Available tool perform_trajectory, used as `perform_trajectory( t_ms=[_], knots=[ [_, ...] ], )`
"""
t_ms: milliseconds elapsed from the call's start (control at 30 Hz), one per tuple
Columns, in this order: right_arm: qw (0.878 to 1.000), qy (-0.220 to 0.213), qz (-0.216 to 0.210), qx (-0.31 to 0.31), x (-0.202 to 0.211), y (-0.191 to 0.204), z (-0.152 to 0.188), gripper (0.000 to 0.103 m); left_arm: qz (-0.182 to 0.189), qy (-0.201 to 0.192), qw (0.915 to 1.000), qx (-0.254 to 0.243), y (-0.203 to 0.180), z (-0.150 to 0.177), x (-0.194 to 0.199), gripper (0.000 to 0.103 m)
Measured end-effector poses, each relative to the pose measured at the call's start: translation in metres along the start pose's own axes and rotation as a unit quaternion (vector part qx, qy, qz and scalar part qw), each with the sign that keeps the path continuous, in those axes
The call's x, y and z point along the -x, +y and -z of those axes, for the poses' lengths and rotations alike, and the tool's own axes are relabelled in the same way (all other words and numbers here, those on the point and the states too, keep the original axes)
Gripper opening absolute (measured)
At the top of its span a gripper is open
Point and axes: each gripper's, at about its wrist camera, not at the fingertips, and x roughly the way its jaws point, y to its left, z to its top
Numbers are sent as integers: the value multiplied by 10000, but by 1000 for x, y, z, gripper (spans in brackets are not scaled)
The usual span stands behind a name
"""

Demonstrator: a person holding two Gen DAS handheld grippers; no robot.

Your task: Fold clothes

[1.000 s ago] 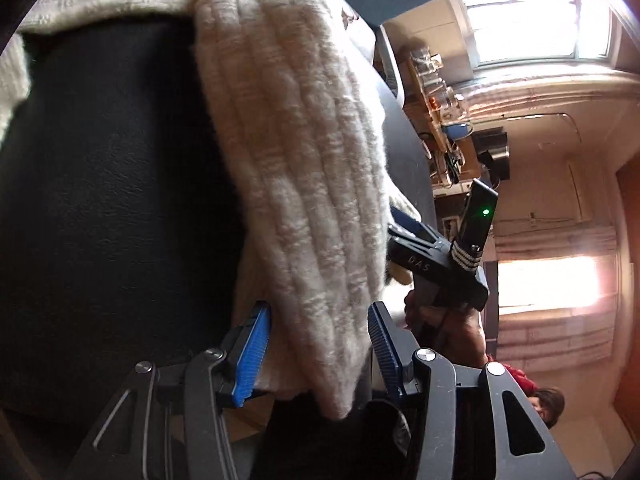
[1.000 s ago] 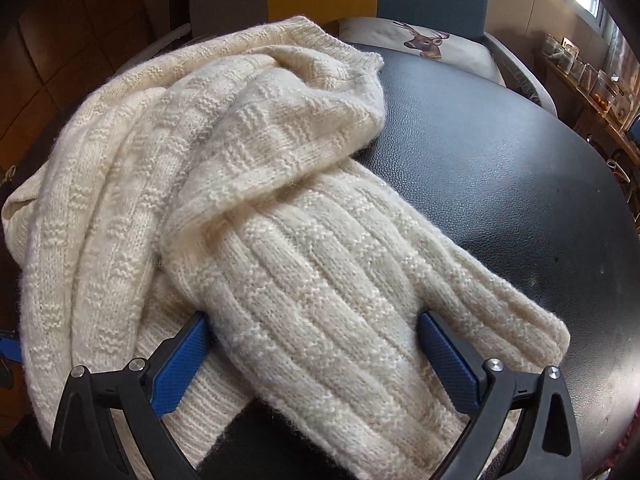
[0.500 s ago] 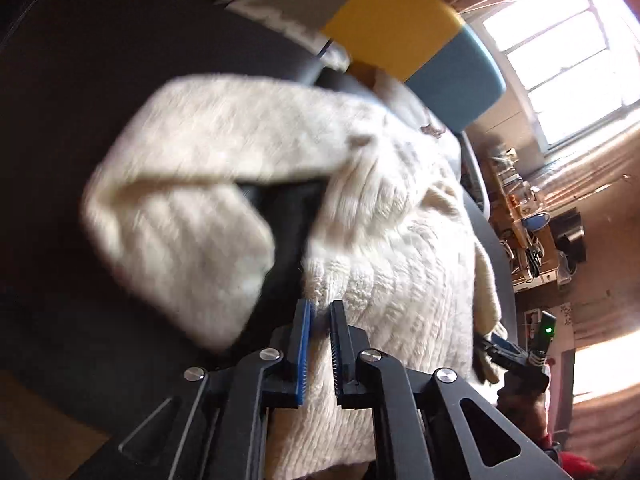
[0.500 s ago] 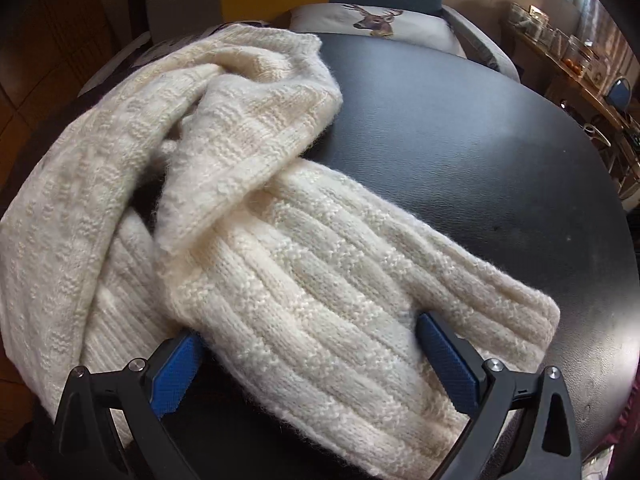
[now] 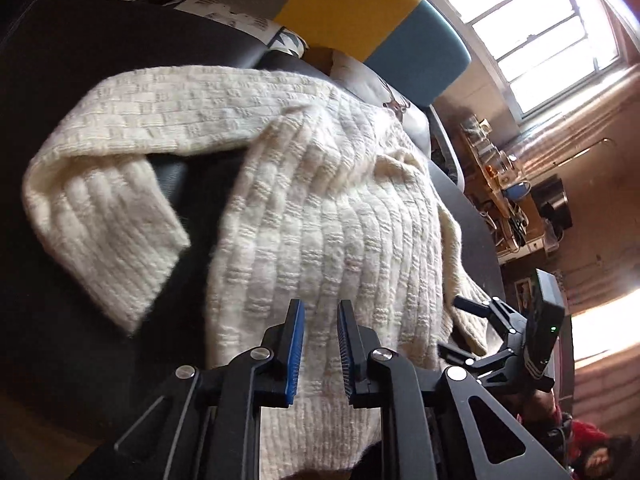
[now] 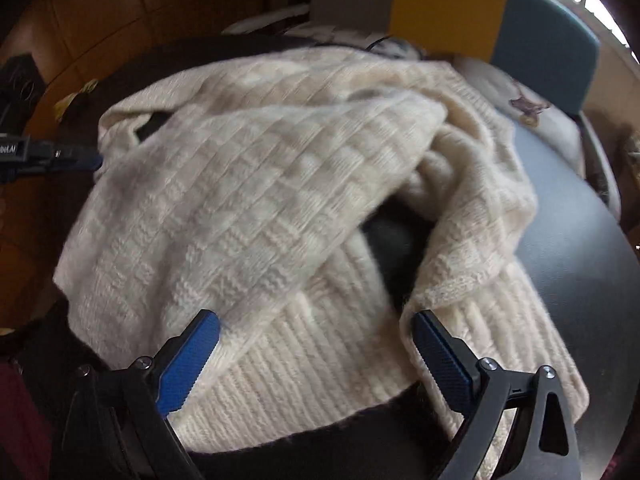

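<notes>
A cream ribbed knit sweater (image 5: 320, 200) lies bunched on a round black table (image 5: 80, 80). One sleeve (image 5: 104, 232) is bent out to the left. My left gripper (image 5: 320, 312) is at the sweater's near edge, its blue pads close together with knit fabric pinched between them. In the right wrist view the sweater (image 6: 260, 200) fills the middle. My right gripper (image 6: 316, 328) stands wide open, its fingers either side of the ribbed hem (image 6: 320, 368). Each gripper shows in the other's view: the right gripper (image 5: 500, 336), the left gripper (image 6: 60, 156).
A chair with a yellow and blue back (image 5: 360, 12) stands behind the table, with a deer-print cushion (image 6: 528, 108) on its seat. A cluttered shelf (image 5: 500, 168) runs along the right wall under a window. A person in red (image 5: 580, 444) is at the lower right.
My left gripper went from open around a hanging sleeve to closed on the sweater's edge, and its view swung over the table. The right gripper stayed open and shifted left as the sweater was rearranged.
</notes>
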Motion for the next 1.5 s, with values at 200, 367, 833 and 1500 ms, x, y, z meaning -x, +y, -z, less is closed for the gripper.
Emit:
perform_trajectory(
  t_ms=[200, 367, 833, 1500],
  knots=[
    [9966, 514, -512, -382, 10, -22, 54, 98, -506, 718, 9957, -307, -9, 0, -48, 19],
    [9930, 695, -367, -885, 34, -31, 83, 98, -289, 649, 9973, -202, 0, -4, -39, 19],
    [9742, 627, -2126, -422, -1, -15, 23, 97, -372, 779, 9953, -449, -1, -1, -43, 29],
    [9739, -1198, -1537, -1160, 83, -44, -28, 96, -1238, -476, 9912, 22, 66, -85, 64, 32]
  ],
)
